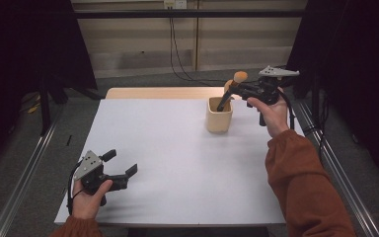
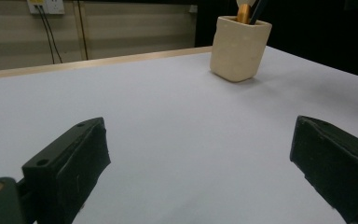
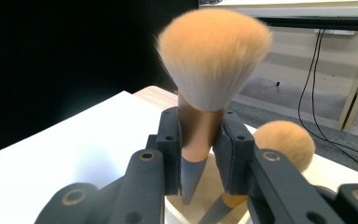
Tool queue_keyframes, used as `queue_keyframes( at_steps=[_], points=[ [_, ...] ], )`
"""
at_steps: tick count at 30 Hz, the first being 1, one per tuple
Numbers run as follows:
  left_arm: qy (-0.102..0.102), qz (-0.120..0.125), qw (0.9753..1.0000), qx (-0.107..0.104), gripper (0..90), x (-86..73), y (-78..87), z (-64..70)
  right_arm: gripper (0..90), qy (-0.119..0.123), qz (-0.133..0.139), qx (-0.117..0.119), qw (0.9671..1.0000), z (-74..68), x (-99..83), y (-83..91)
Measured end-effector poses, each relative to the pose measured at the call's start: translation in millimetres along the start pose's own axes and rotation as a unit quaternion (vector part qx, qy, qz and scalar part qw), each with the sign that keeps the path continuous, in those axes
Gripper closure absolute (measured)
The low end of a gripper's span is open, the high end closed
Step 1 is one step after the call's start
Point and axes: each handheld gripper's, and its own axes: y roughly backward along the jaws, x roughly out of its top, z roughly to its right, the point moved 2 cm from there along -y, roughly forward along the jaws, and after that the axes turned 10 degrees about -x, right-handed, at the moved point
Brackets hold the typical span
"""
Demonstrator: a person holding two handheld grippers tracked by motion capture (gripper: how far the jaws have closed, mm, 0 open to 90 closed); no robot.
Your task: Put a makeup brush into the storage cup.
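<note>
Orange bristles crowd in right ahead of us: two makeup brushes, we count. The first brush (image 3: 209,84) stands upright between the black jaws of our right gripper (image 3: 200,149), which press narrow on its coppery ferrule from both sides; below that metal band its dark handle tapers to a point. Its head is a dense, soft fan of fibres, flat across the top. The second brush (image 3: 283,142) sits just beyond and below that gripper, a rounder, fluffier dome, its handle running down into the cup.

One cup (image 1: 219,114), cream-coloured, squarish with rounded corners and a matt, faintly dimpled wall. In the high view it stands directly under the right gripper's (image 1: 233,89) tips, and the held brush (image 1: 240,76) pokes up above its rim. From the left gripper view we see the cup (image 2: 239,48) far ahead and to the right, with a copper ferrule and a dark handle showing above its mouth.

One table (image 1: 177,158), smooth, pale grey and flat, with a light wooden strip along the far edge.

Our left gripper (image 1: 120,163) hovers low over the near corner, well apart from the cup. Its two blocky black jaws are spread wide with bare tabletop between them.
</note>
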Motion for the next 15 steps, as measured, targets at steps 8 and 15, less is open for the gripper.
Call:
queue_keyframes(
  at_steps=[8,15],
  points=[
    [-0.003,-0.003,1.0000,0.002,4.3,-0.1,0.6,-0.4,73.6,0.003,-0.011,-0.001,0.9999,-2.0,-9.0,-7.0],
    [-0.001,-0.005,1.0000,0.006,4.3,-0.8,1.3,-1.8,73.5,0.003,-0.018,-0.001,0.9998,0.5,-20.2,-14.8]
  ],
)
